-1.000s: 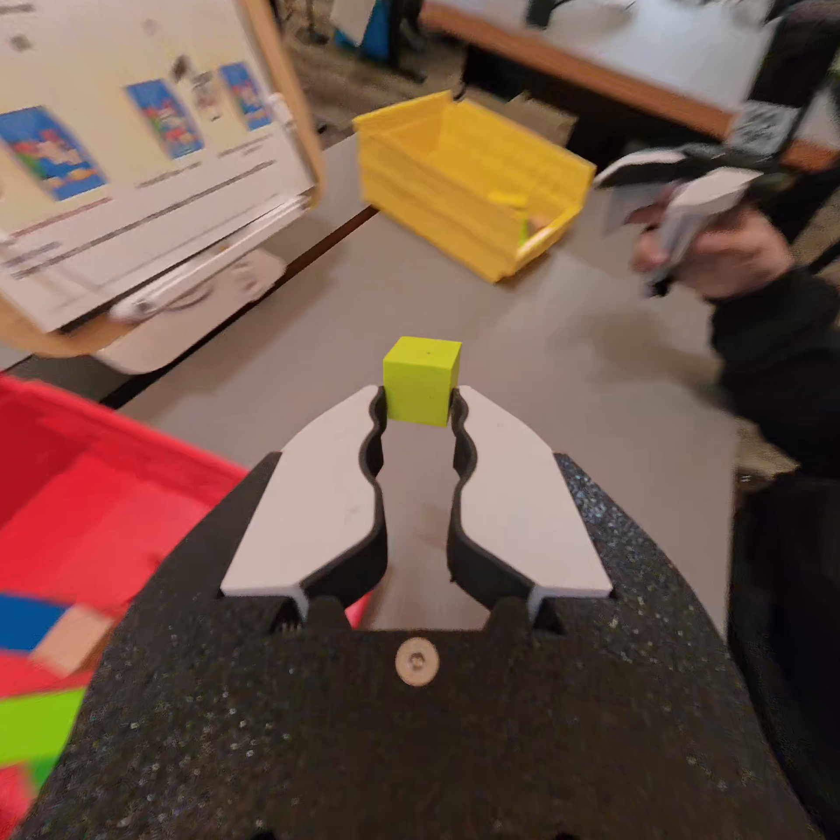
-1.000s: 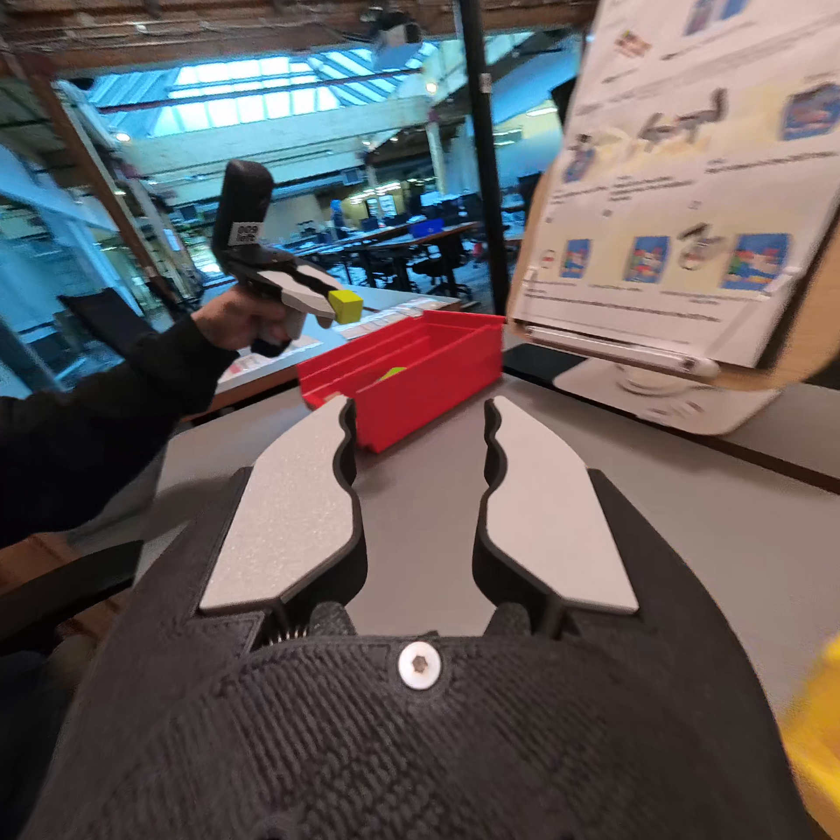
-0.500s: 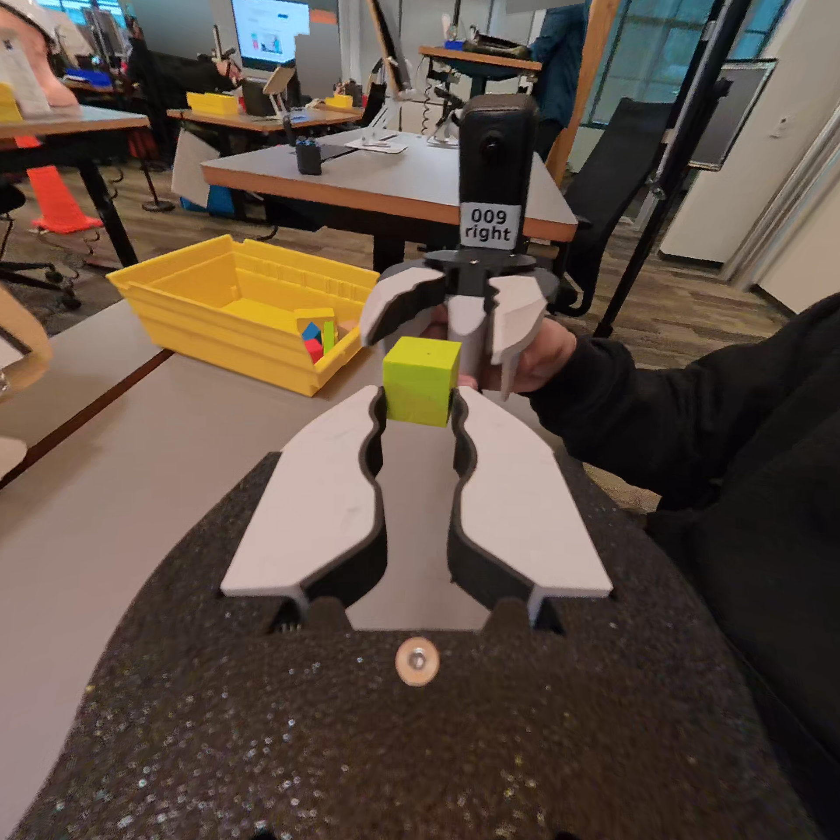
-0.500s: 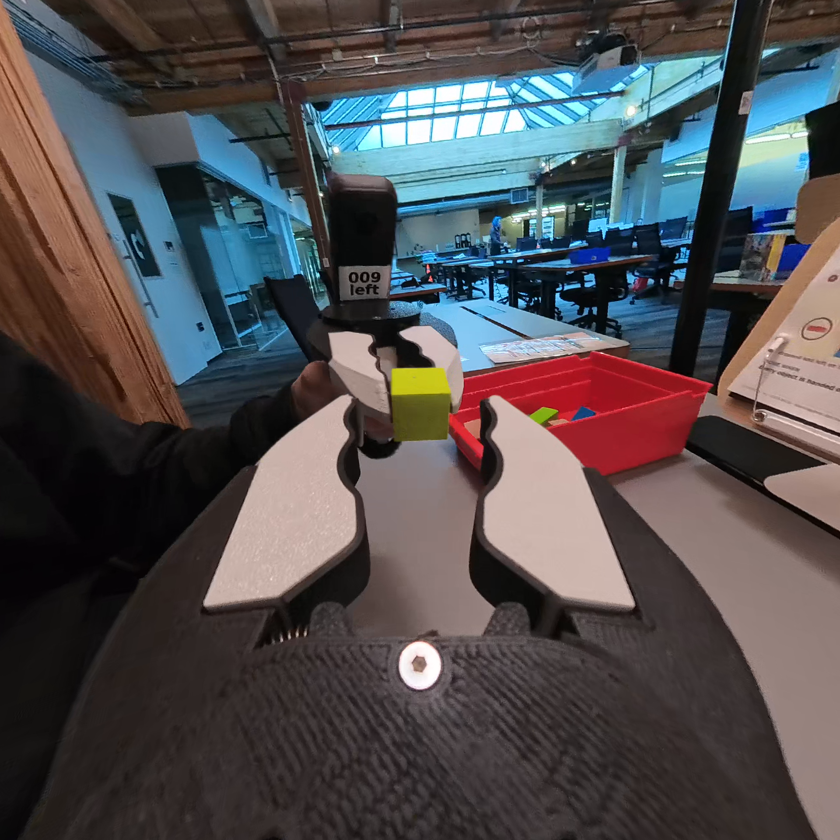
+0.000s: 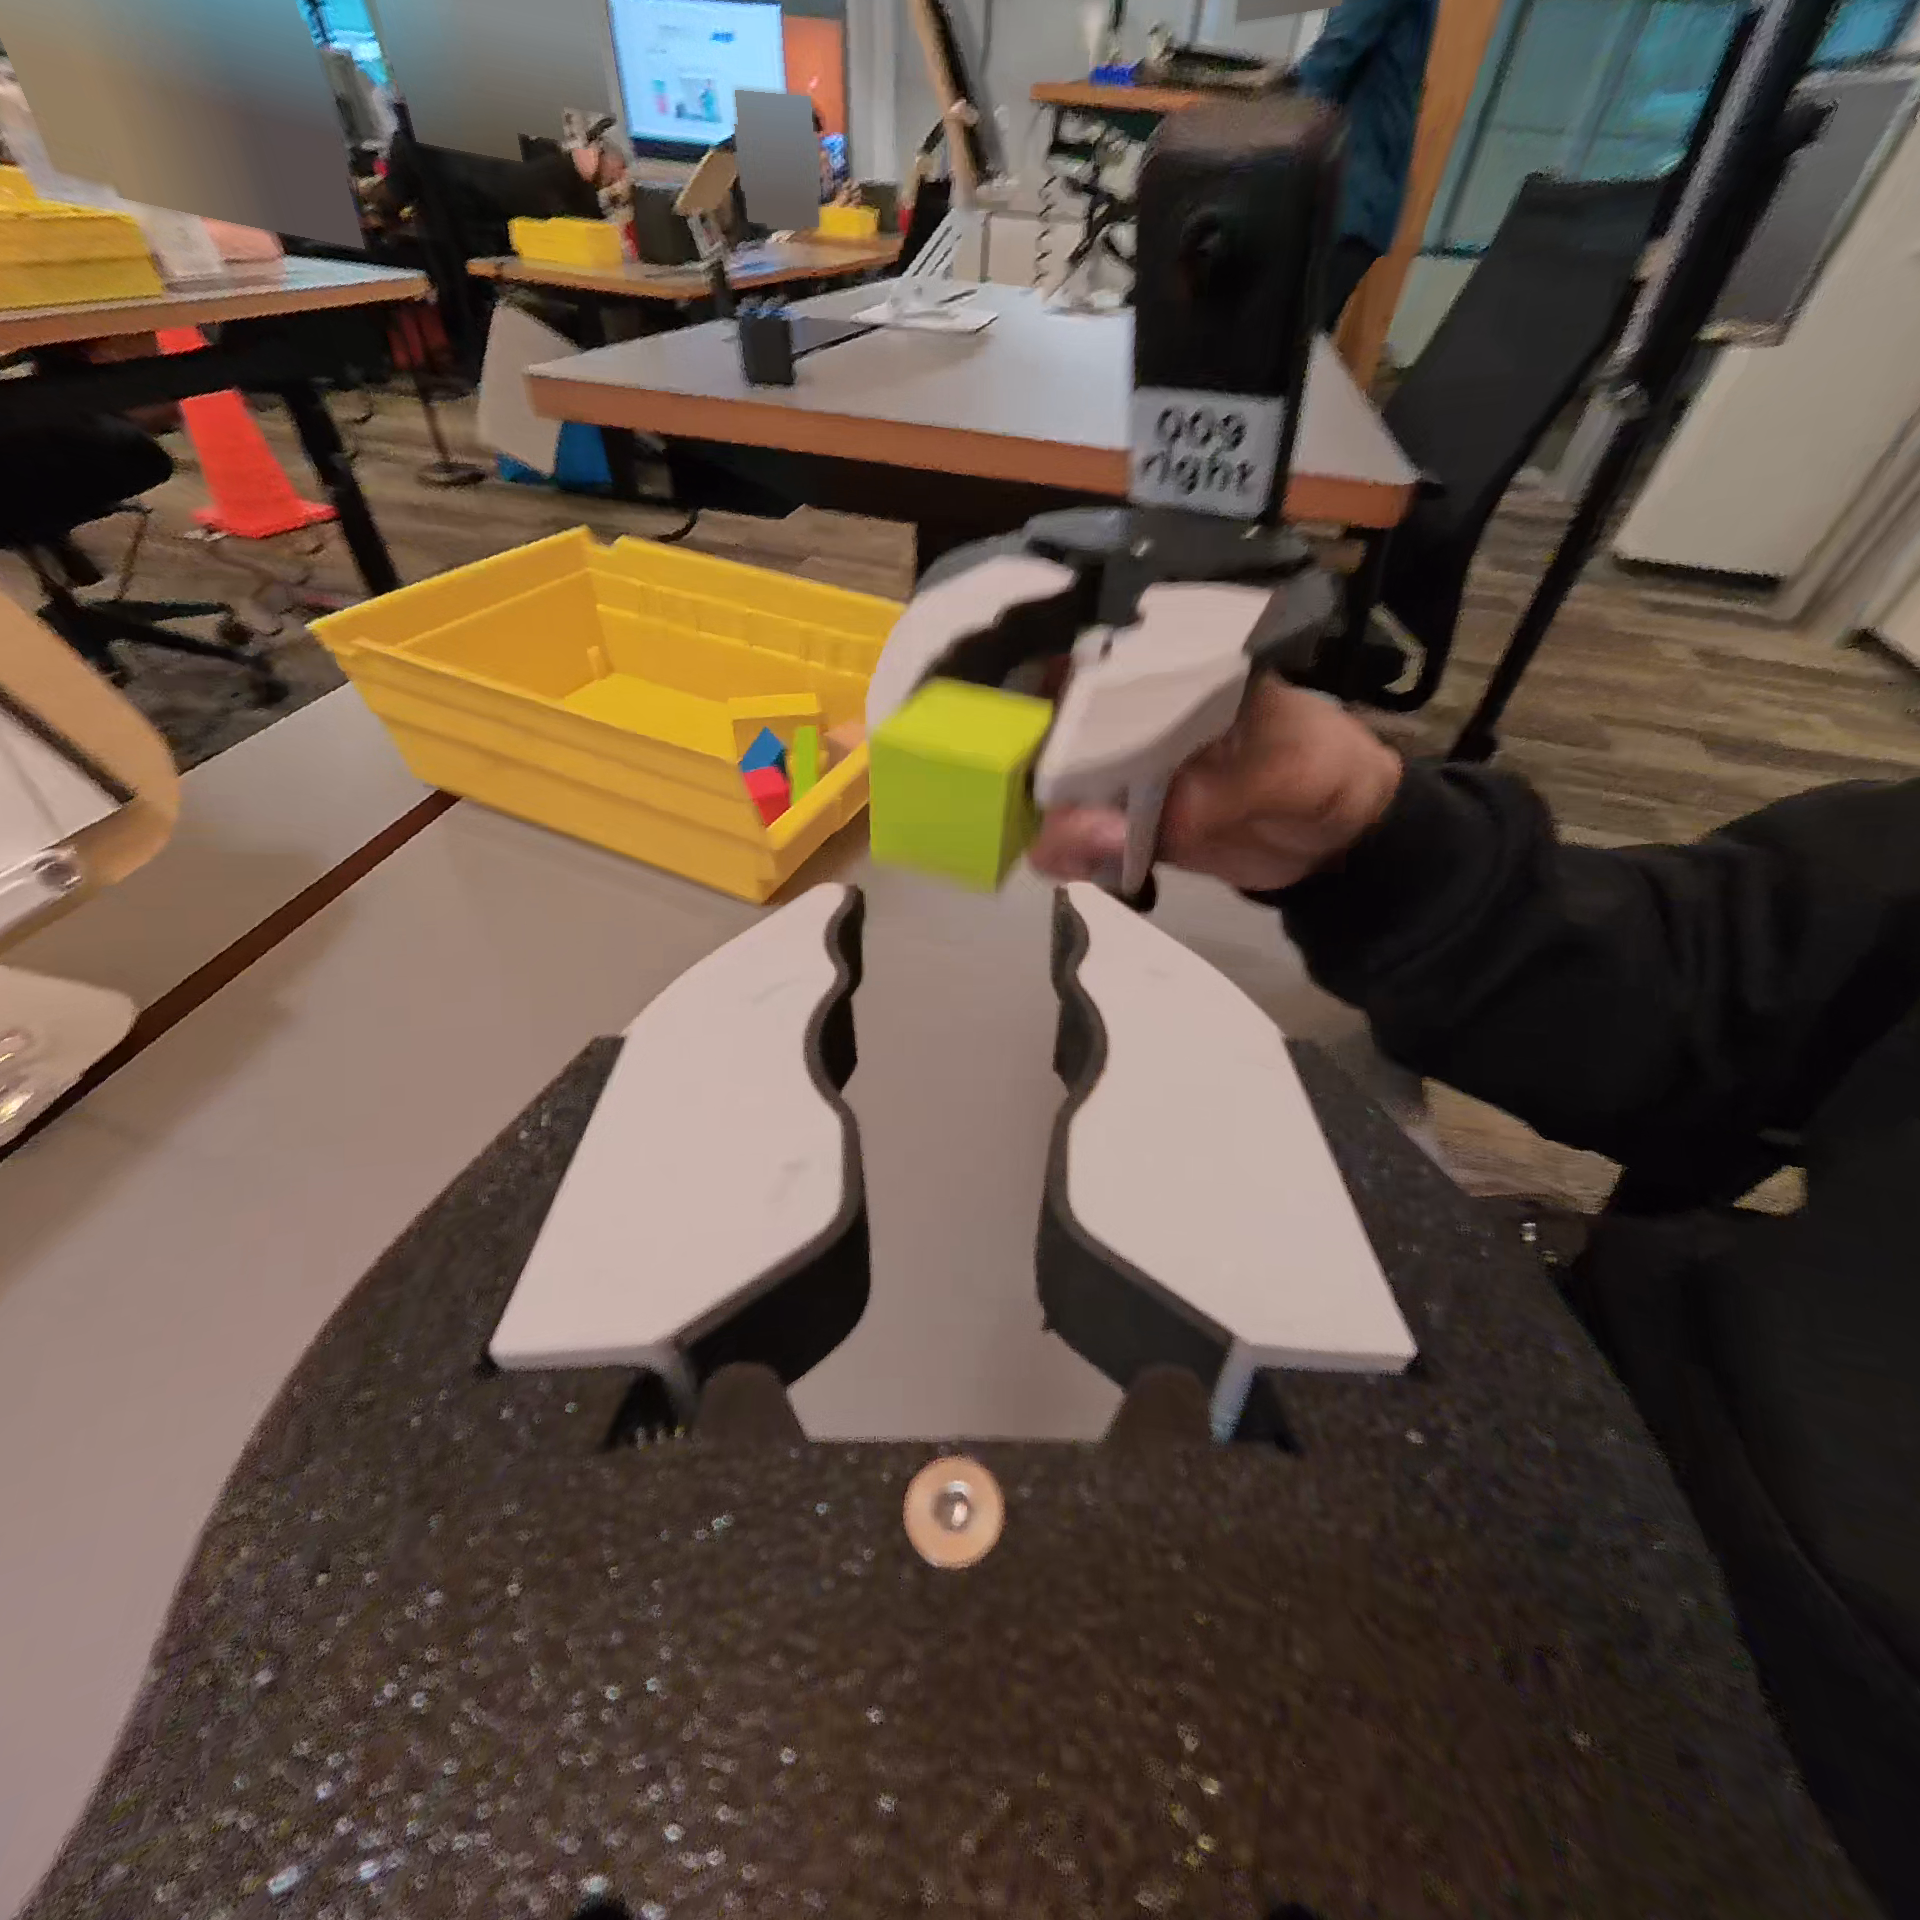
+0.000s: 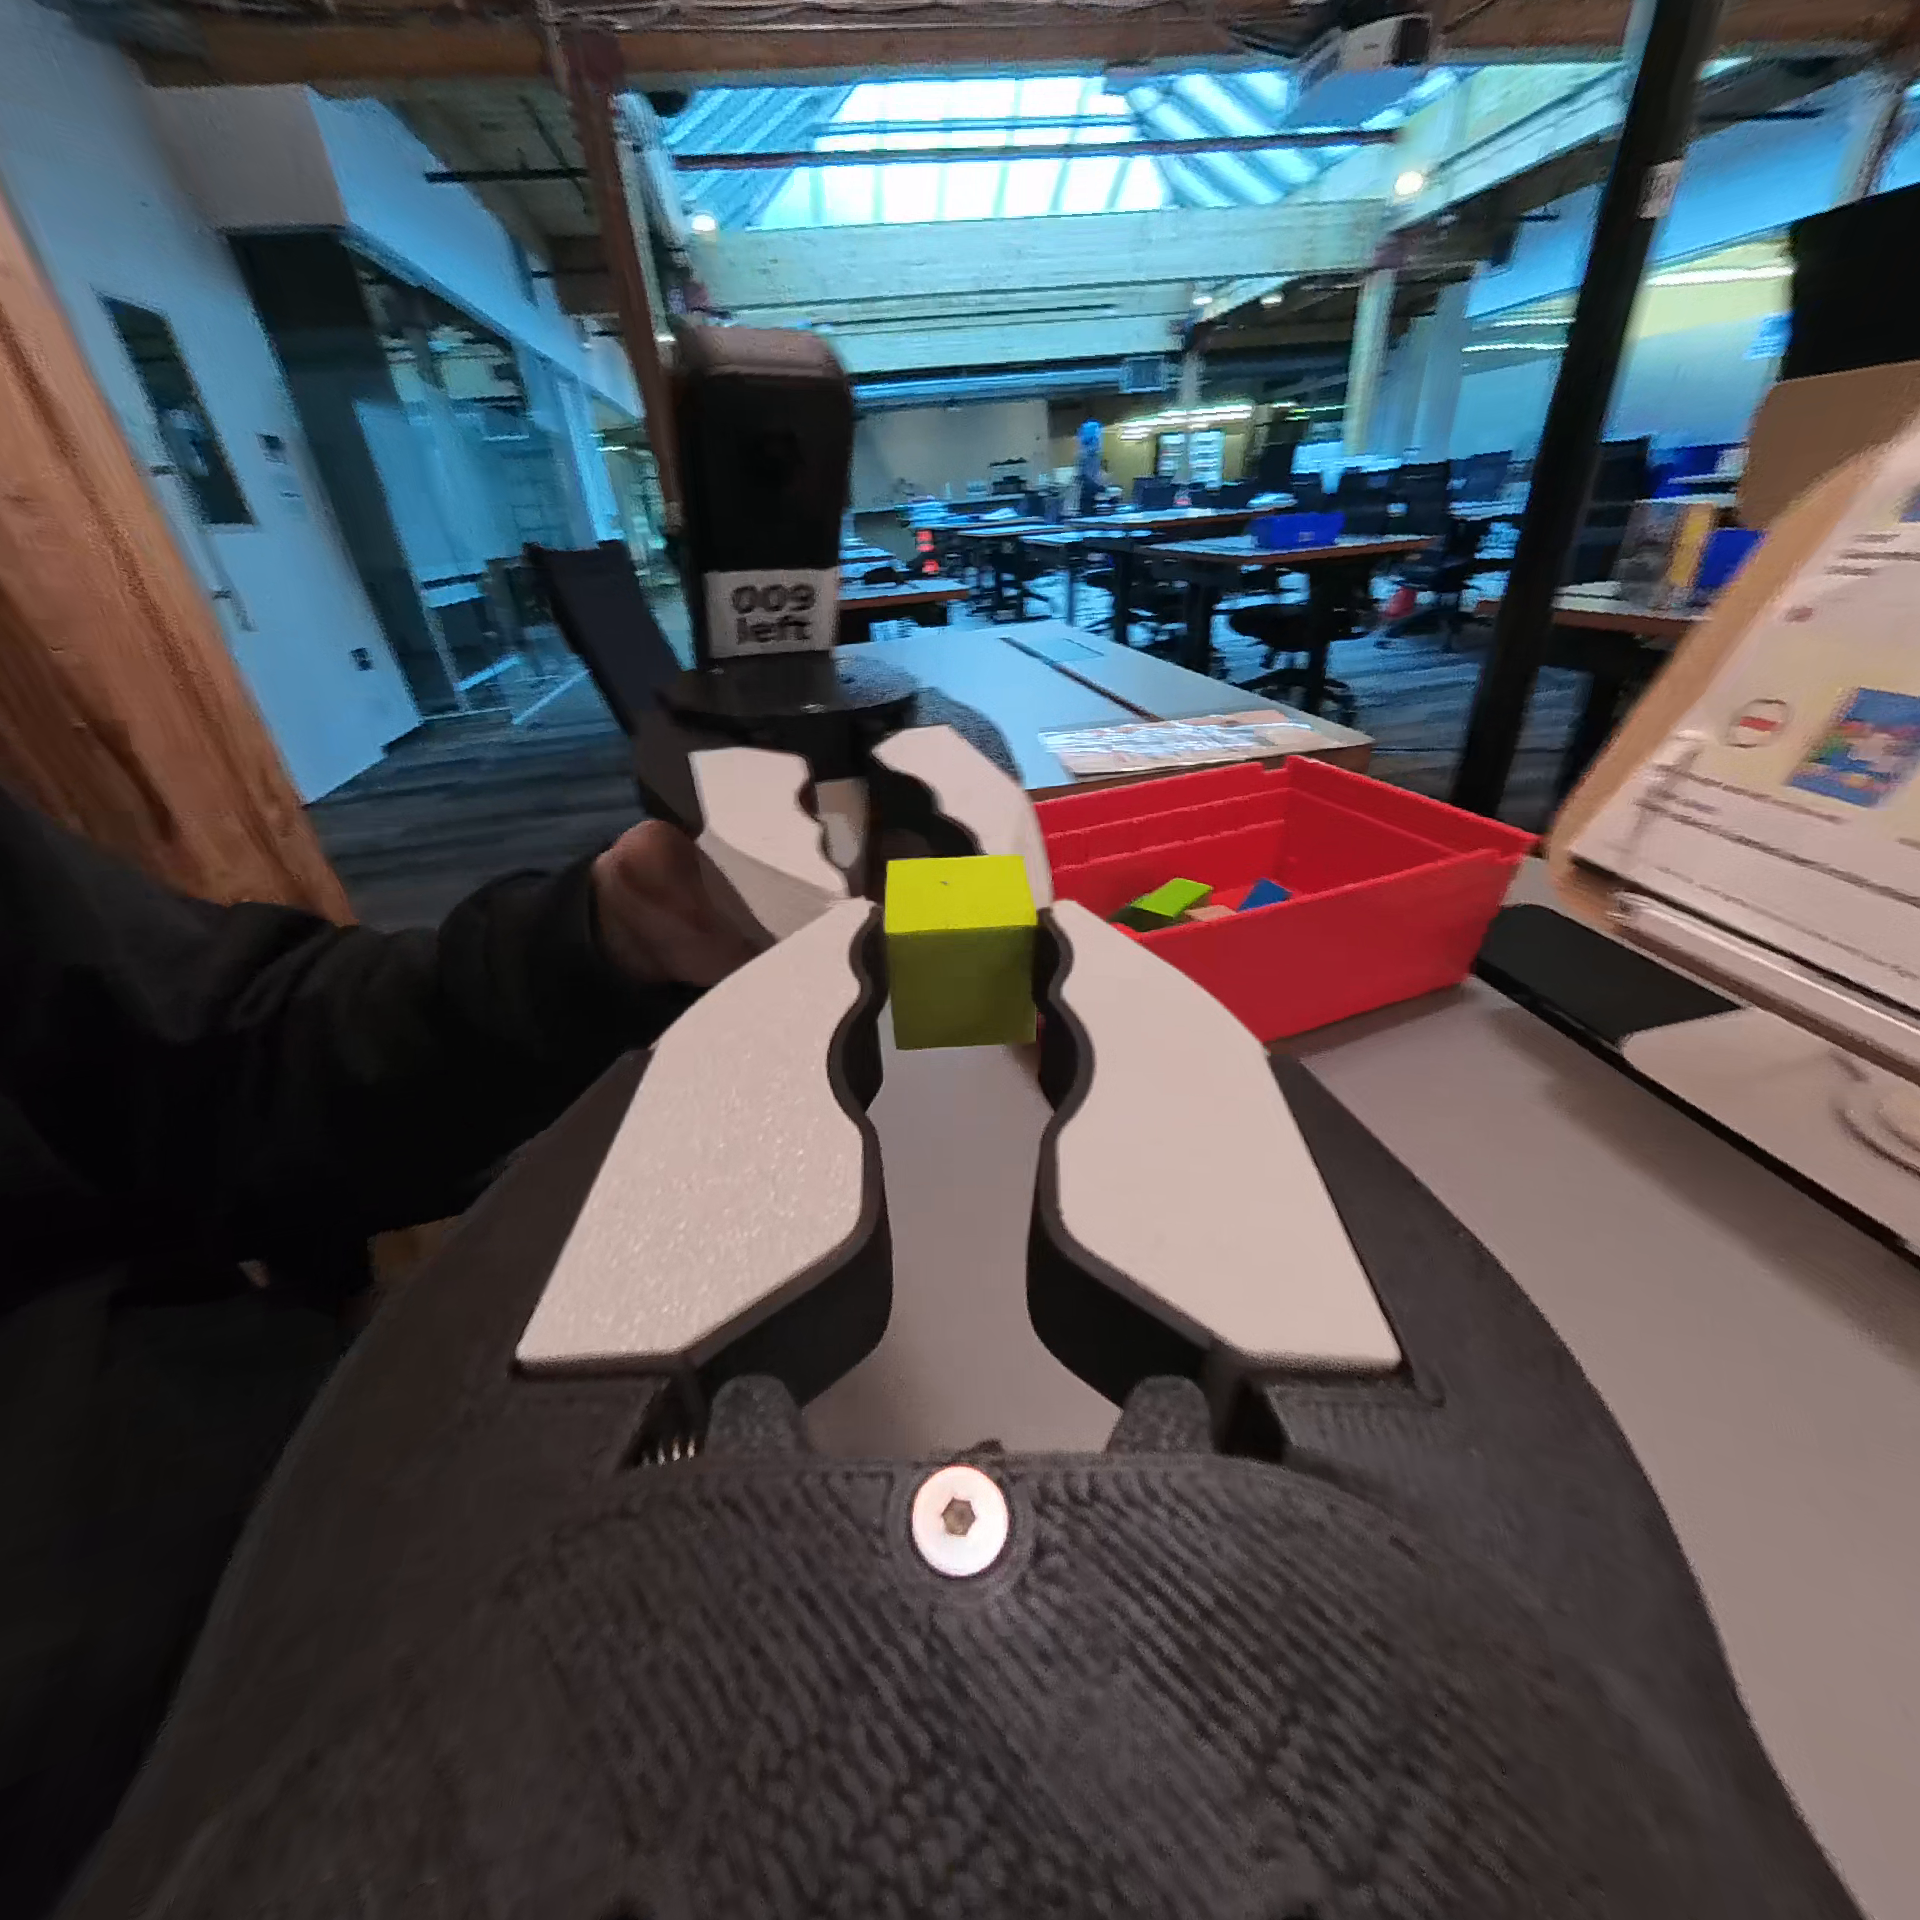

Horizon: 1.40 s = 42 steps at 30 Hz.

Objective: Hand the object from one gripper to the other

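A lime-green cube [image 6: 961, 966] sits between the fingertips of my right gripper [image 6: 961, 935], and both pads press its sides. The left wrist view shows the same cube [image 5: 951, 790] held in the right gripper [image 5: 977, 748], just beyond my left gripper [image 5: 956, 914]. My left gripper is open and empty, and its fingertips stand clear below the cube. In the right wrist view the left gripper [image 6: 883, 842] shows behind the cube with its fingers spread. Both are above the grey table [image 5: 364, 987].
A yellow bin [image 5: 540, 748] with several coloured blocks stands on the table to the left in the left wrist view. A red bin [image 6: 1351, 956] with blocks and a stand with a printed sheet [image 6: 1766, 831] are to the right in the right wrist view. My two grippers' fingertips are within a few centimetres of each other.
The right gripper came in and shut on the cube. The left gripper, which held the cube, opened and let it go, and the cube now sits just beyond its fingertips.
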Available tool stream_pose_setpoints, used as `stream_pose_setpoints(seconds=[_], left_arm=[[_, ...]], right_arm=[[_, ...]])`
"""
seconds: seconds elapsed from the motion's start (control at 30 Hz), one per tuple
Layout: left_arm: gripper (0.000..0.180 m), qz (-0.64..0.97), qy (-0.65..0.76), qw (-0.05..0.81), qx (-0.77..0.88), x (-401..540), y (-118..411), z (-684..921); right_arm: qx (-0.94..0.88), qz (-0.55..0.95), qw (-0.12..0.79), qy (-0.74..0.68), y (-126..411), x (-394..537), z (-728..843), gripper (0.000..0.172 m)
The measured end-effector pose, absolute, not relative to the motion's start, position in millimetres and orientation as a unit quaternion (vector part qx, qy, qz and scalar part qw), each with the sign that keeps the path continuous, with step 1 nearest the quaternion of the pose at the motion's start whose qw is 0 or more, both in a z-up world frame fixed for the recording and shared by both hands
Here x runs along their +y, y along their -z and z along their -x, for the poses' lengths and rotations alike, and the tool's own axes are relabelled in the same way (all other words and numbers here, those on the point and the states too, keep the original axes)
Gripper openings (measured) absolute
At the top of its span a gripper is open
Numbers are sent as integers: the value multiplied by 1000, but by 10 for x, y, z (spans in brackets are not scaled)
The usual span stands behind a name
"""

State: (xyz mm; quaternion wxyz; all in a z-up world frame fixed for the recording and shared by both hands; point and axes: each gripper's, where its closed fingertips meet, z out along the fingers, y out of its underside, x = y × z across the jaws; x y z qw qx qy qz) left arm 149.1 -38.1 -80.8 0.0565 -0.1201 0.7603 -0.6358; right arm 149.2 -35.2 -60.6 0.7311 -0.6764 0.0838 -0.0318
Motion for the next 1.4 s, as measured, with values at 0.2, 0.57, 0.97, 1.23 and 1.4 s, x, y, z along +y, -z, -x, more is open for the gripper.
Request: stream_pose_setpoints(seconds=[0.2,0.57,0.97,1.23,1.4], left_arm=[[47,196,578,143,779,-77,1023,-1829],[43,264,579,148,757,555,1289,-2165],[43,378,492,286,730,1750,1236,-2465],[43,548,474,286,627,2805,1365,-2508],[43,536,474,259,649,2816,1462,-2492]], right_arm=[[278,637,685,219,633,-1660,-2306,27],[479,633,508,333,1549,-3135,-3011,27],[518,699,380,315,2015,-3056,-4006,27],[549,683,351,330,2099,-3130,-3863,70],[528,674,407,320,1808,-2868,-3486,72]])
